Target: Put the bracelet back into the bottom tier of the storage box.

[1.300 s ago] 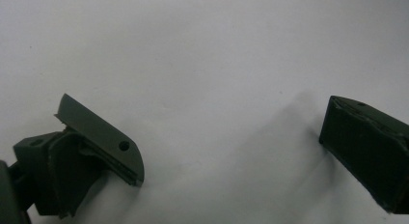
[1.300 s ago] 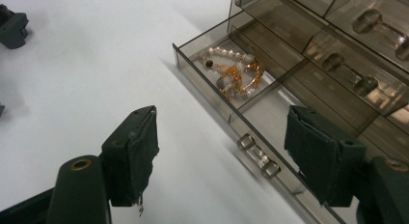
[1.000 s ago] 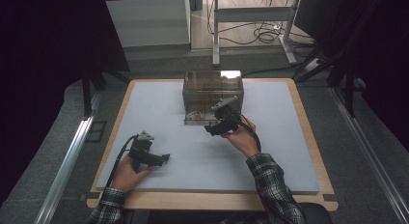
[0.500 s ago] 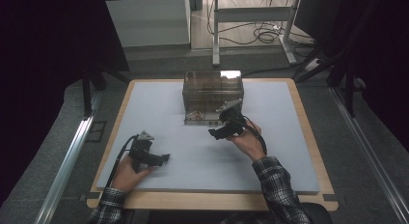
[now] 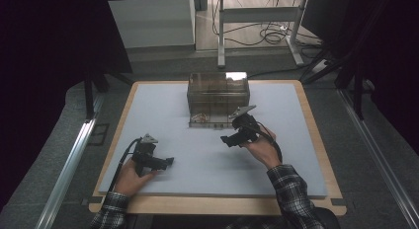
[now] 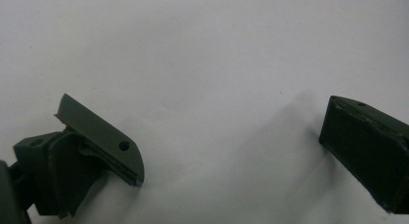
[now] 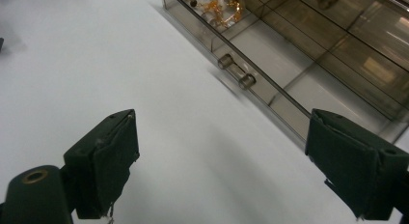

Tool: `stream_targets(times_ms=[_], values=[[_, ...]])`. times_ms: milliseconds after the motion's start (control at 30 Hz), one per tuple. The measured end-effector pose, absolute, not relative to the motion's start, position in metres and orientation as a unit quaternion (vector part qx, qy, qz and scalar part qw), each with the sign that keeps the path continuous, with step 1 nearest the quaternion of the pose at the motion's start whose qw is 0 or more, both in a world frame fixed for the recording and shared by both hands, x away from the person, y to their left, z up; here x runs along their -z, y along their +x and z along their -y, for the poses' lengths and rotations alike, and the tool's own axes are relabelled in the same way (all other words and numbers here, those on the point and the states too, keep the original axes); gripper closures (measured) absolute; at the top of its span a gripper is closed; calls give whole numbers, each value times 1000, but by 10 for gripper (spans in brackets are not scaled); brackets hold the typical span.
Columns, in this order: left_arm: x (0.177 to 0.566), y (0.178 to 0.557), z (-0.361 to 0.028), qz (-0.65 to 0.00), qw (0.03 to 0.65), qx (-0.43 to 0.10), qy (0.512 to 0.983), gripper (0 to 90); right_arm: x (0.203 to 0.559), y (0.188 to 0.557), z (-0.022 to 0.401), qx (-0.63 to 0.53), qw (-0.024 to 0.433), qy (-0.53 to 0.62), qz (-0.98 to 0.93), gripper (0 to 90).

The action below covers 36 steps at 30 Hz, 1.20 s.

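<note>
Two hand-held grippers spread wide, left hand-held gripper low on mat; right hand-held gripper near drawer box

Smoky clear drawer box, gold jewellery, pale blue-white mat, black claws, plaid sleeves.

Plaid flannel sleeves, black tongs (grey three-cornered plates, trailing black cables)
</note>
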<state>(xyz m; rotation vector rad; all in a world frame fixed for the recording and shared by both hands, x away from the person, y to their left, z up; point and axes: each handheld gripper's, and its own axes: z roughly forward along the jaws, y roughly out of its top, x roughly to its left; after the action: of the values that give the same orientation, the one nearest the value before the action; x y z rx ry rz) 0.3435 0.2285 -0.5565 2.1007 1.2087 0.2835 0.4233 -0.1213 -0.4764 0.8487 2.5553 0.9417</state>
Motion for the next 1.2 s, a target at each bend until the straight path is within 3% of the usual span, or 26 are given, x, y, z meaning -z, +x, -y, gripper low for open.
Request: stream_targets(times_ms=[1200], values=[[556,343,-228,-465,344,-109,808,0,479,395,177,-308,150,314,-885,74]])
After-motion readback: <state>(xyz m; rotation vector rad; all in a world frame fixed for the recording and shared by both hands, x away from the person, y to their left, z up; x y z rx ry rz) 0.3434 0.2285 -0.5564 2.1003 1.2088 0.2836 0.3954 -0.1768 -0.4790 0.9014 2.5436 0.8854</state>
